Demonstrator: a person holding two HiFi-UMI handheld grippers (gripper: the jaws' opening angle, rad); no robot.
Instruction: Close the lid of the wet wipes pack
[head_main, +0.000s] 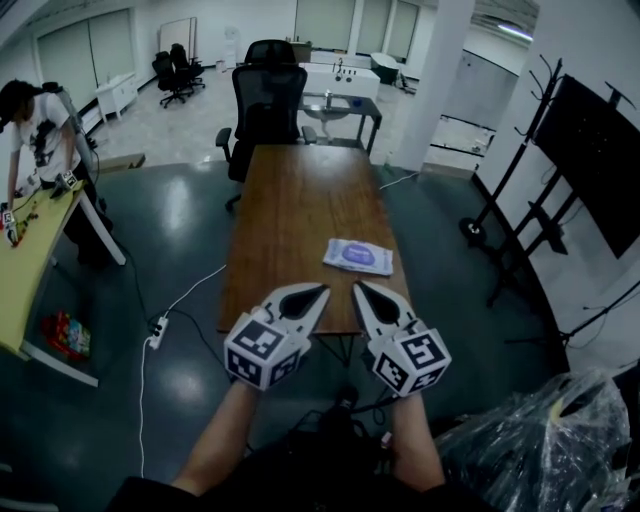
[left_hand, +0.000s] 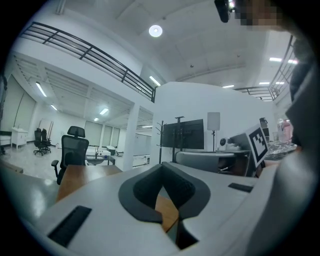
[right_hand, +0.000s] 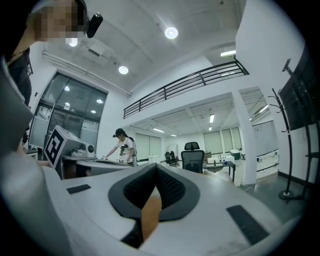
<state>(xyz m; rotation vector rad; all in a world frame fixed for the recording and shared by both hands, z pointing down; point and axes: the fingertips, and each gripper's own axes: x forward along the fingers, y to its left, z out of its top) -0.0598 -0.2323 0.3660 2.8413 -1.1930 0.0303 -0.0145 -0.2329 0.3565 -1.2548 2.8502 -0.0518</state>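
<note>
Ahead, one wet wipes pack (head_main: 358, 256); left gripper (head_main: 321, 291) and right gripper (head_main: 359, 287) fingers together

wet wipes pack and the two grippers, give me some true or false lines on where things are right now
1. The wet wipes pack lies on the wooden table. True.
2. The left gripper is clamped on the pack. False: it is held short of the pack, at the table's near end, with nothing in it.
3. The right gripper, like the left gripper, has its jaws together. True.
4. The pack lies at the table's far end. False: it lies in the near half, toward the right edge.
5. A black office chair stands at the table's far end. True.
</note>
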